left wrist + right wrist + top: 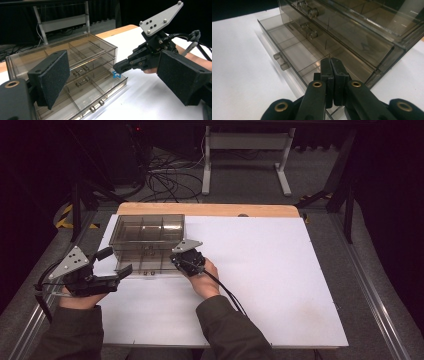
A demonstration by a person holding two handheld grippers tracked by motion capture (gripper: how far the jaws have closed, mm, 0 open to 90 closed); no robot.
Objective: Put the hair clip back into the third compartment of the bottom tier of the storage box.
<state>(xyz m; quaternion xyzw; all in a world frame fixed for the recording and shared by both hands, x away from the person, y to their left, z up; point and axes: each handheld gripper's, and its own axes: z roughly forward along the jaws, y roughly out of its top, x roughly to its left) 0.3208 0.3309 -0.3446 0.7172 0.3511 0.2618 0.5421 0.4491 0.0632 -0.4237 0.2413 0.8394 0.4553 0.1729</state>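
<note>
Smoky clear drawer box (147, 240), bottom drawer (82, 100) pulled out; right claw (117, 68) together, left claw (117, 262) apart.

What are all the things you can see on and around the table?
Clear smoky plastic drawer box: one, grey-brown, far left of the table, bottom drawer pulled out.
Small blue piece: one, at the open drawer's corner by the right gripper's tips.
White board: one, covering the table.
Wooden table edge: one, tan, at the far side.
White metal stand: one, on the floor behind.
Left gripper: black, fingers open.
Right gripper: black, fingers shut.
</note>
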